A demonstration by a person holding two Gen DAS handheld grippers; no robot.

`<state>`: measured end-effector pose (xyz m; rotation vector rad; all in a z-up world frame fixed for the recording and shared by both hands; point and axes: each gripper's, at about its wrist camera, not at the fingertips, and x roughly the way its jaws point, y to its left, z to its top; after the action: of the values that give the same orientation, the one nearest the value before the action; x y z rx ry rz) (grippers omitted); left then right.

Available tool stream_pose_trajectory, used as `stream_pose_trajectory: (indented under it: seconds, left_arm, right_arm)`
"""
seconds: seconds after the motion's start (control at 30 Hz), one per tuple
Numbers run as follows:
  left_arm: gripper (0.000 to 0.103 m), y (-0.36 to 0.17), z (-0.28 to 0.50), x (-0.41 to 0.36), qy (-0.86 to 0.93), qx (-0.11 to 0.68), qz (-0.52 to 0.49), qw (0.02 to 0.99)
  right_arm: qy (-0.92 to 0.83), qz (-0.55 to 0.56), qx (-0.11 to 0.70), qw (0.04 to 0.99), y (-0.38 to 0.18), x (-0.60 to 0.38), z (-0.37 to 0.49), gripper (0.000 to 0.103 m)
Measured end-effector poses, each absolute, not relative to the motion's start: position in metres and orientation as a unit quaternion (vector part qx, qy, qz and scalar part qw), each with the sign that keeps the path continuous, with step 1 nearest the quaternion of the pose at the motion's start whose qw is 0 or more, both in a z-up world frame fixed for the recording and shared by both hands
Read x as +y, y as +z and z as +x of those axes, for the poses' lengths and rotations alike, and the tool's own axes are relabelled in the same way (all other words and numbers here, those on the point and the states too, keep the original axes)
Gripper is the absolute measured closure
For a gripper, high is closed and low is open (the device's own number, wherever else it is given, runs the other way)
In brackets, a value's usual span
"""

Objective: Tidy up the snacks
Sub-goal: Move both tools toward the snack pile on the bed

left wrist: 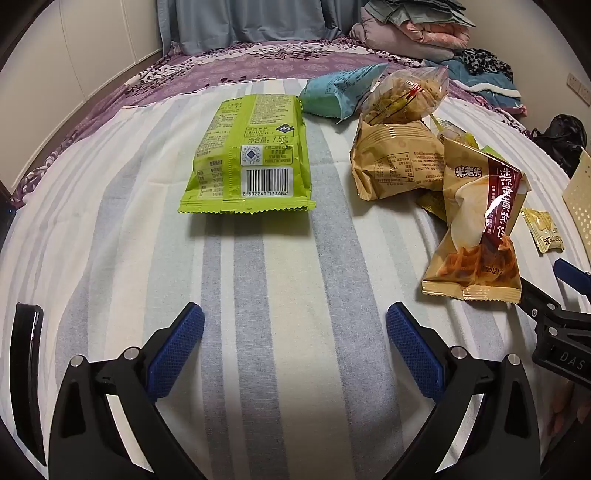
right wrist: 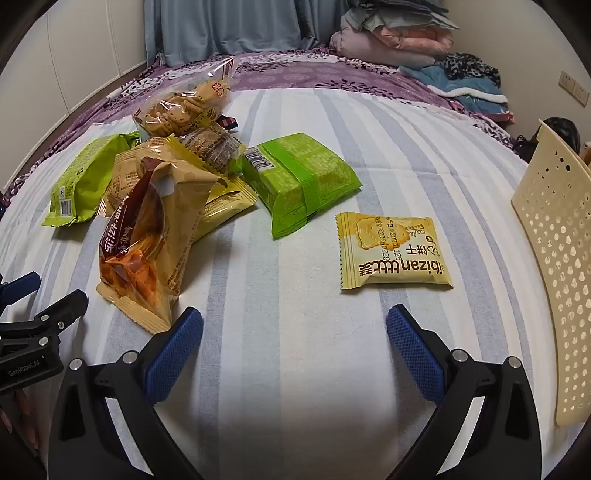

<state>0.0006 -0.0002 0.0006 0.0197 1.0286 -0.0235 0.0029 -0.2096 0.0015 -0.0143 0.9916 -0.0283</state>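
Right now both grippers hover low over the striped sheet [left wrist: 258, 295] of a bed, each with its blue pads spread wide and nothing between them. Ahead of the left gripper [left wrist: 294, 334] a green pack [left wrist: 251, 155] lies flat, barcode side up, alone in the middle of the sheet. Far right of it sits a teal pack [left wrist: 332, 94], and to the right a heap: a clear bag [left wrist: 402, 96] of biscuits on top of a tan pack [left wrist: 395, 162], with a tan-and-maroon pack [left wrist: 480, 229] leaning nearest the camera. The right gripper [right wrist: 294, 334] shows at the right edge of that view, near the maroon pack. From the right gripper's own view the same heap lies to the left, the maroon pack's near corner just beside the left blue pad [right wrist: 173, 354]. A second green pack [right wrist: 299, 181] rests at the heap's right edge, and a small yellow biscuit pack [right wrist: 391, 254] lies apart, ahead and slightly right. A cream perforated basket [right wrist: 554, 258] stands at the right edge. Folded clothes [right wrist: 399, 33] are piled at the far end, past a purple floral cover [right wrist: 295, 70], with a blue curtain [right wrist: 229, 26] behind
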Motion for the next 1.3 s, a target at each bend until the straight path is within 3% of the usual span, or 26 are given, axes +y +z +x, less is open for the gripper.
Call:
stream_pose_trajectory:
  seconds: [1.3]
  left_arm:
    - [0.002,0.000,-0.004,0.002,-0.023,0.488,0.014,0.872]
  right_arm:
    - [-0.001,-0.003,0.465,0.885,0.011,-0.211,-0.006,0.005]
